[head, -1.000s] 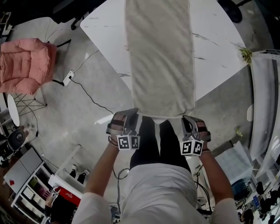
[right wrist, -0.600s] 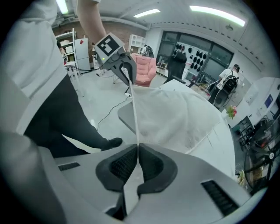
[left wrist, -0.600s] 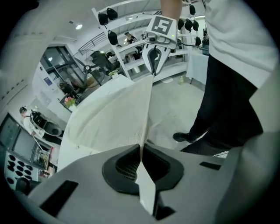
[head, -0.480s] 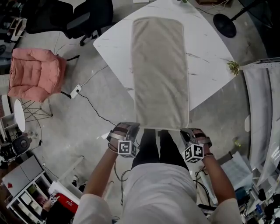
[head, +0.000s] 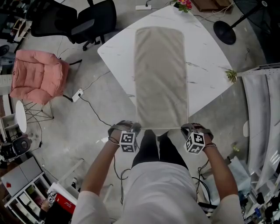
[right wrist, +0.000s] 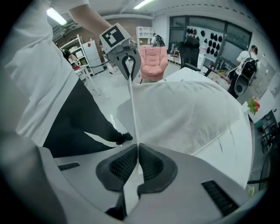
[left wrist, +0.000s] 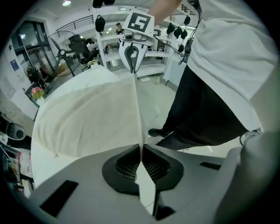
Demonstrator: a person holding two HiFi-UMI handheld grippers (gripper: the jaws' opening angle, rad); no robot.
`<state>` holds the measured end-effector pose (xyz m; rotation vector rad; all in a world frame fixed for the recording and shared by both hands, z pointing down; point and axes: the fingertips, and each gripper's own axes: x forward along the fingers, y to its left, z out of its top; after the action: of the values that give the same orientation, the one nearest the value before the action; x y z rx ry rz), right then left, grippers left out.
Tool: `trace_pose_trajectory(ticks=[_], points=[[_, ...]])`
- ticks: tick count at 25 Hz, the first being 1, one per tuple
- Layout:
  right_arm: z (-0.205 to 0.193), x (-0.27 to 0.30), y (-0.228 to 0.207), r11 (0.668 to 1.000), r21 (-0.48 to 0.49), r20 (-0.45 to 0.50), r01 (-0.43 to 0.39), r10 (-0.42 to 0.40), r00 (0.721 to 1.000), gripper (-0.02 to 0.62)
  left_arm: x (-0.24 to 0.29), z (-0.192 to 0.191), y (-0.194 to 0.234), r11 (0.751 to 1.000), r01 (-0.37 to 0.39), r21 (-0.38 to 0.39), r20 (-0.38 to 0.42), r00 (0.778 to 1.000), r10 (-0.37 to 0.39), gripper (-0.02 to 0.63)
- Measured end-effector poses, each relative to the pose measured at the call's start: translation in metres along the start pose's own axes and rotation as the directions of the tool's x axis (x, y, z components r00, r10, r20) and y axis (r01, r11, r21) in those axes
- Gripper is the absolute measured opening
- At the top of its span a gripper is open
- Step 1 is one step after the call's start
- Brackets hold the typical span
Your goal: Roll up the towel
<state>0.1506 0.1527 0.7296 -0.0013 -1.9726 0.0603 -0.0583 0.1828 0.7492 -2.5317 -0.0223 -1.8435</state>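
A long beige towel (head: 160, 74) lies flat along the white marble table (head: 205, 52), its near end hanging past the table's near corner. My left gripper (head: 136, 127) is shut on the towel's near left corner, my right gripper (head: 184, 128) on its near right corner. In the left gripper view the towel's (left wrist: 87, 122) near edge runs taut from my jaws (left wrist: 141, 151) to the right gripper (left wrist: 132, 59) opposite. The right gripper view shows the same edge stretched from my jaws (right wrist: 137, 153) to the left gripper (right wrist: 128, 59), the towel (right wrist: 188, 109) spreading to the right.
A pink armchair (head: 37, 76) and a black office chair (head: 74, 19) stand left of the table. Cables and a power strip (head: 77, 93) lie on the floor. A potted flower (head: 183, 4) sits at the table's far corner, and a fan base (head: 225, 33) stands on the right.
The view has pulled back, so the whole towel and table now show. Both grippers, still holding the near corners, have risen and tipped further downward.
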Motion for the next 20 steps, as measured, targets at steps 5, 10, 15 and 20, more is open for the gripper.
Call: trace_pose_trajectory(ticks=[5, 10, 15, 20], points=[[0.000, 0.006, -0.021, 0.998, 0.045, -0.005, -0.032, 0.032, 0.999, 0.025, 0.001, -0.003, 0.024, 0.996, 0.070, -0.058, -0.006, 0.997, -0.070, 0.032], [-0.003, 0.015, -0.041, 0.996, 0.088, -0.013, -0.030, 0.032, 0.999, 0.025, 0.012, -0.009, 0.044, 0.980, 0.138, -0.141, -0.023, 0.990, -0.143, 0.035], [-0.009, 0.024, -0.066, 0.993, 0.095, -0.042, 0.066, -0.062, 0.997, 0.052, 0.024, -0.020, 0.068, 0.979, 0.043, -0.199, -0.050, 0.997, -0.054, 0.072], [-0.023, 0.031, -0.085, 0.970, 0.152, -0.062, 0.187, -0.180, 0.982, 0.196, 0.034, -0.027, 0.076, 0.963, -0.053, -0.263, -0.054, 0.998, 0.040, 0.155]])
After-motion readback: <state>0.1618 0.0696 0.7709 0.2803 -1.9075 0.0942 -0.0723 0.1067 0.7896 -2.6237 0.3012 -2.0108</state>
